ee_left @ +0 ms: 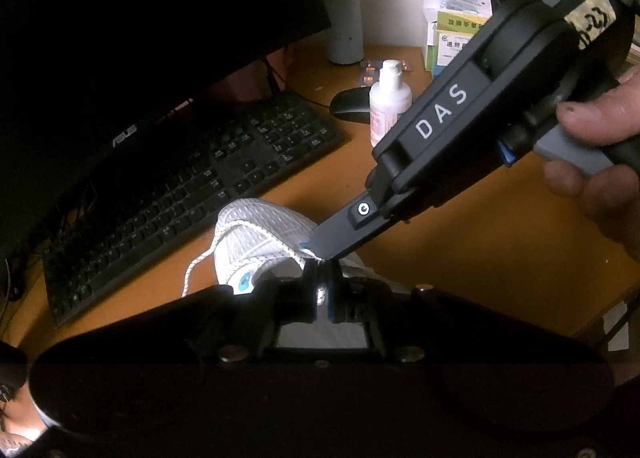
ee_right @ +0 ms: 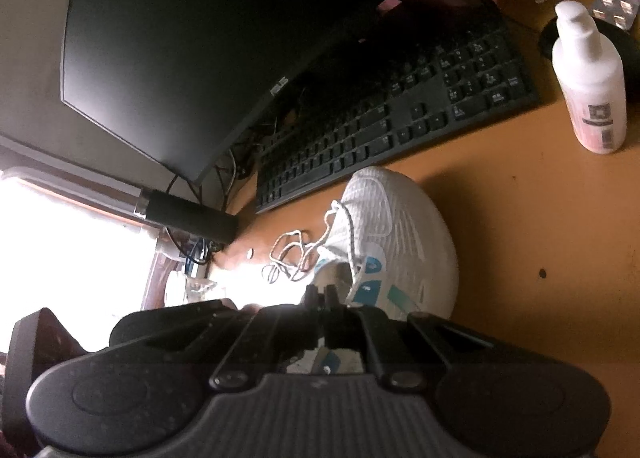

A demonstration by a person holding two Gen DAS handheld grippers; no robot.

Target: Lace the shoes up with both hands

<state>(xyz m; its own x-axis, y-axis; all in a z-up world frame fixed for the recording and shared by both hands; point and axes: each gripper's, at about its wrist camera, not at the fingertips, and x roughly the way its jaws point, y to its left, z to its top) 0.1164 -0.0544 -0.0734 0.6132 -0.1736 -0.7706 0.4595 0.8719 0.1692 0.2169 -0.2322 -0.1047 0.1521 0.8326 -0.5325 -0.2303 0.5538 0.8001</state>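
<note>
Shoe first: a white mesh sneaker with turquoise patches (ee_right: 396,242) lies on the orange-brown wooden counter (ee_right: 532,225), its toe pointing toward twelve o'clock in the right wrist view, just below the long black keyboard (ee_right: 400,125) and the big dark monitor (ee_right: 192,41). A white plastic pump bottle (ee_right: 588,85) stands well apart at two o'clock.

Judging by how things lie, the lacing is at an early-to-middle stage. The white speckled shoelace (ee_right: 292,254) runs up the left edge of the throat near the toe, but a long length of it sits in loose coils on the counter at nine o'clock from the shoe, unthreaded. Turquoise eyelet tabs (ee_right: 370,278) near the collar look empty as far as can be told, so the upper eyelets and the final tightening or tying appear left to do.

Both tools meet at the shoe's opening. The right gripper (ee_left: 320,254), a black handheld unit gripped by a bare hand (ee_left: 600,129) at three o'clock in the left wrist view, reaches down with its fingers pressed together at the tongue edge; whether they pinch lace or fabric is hidden. The left gripper (ee_left: 322,278) has its fingers narrow too, closed right beside that tip at six o'clock from the shoe, and what, if anything, they pinch cannot be told.

The next step probably calls for drawing slack from the loose coils.
</note>
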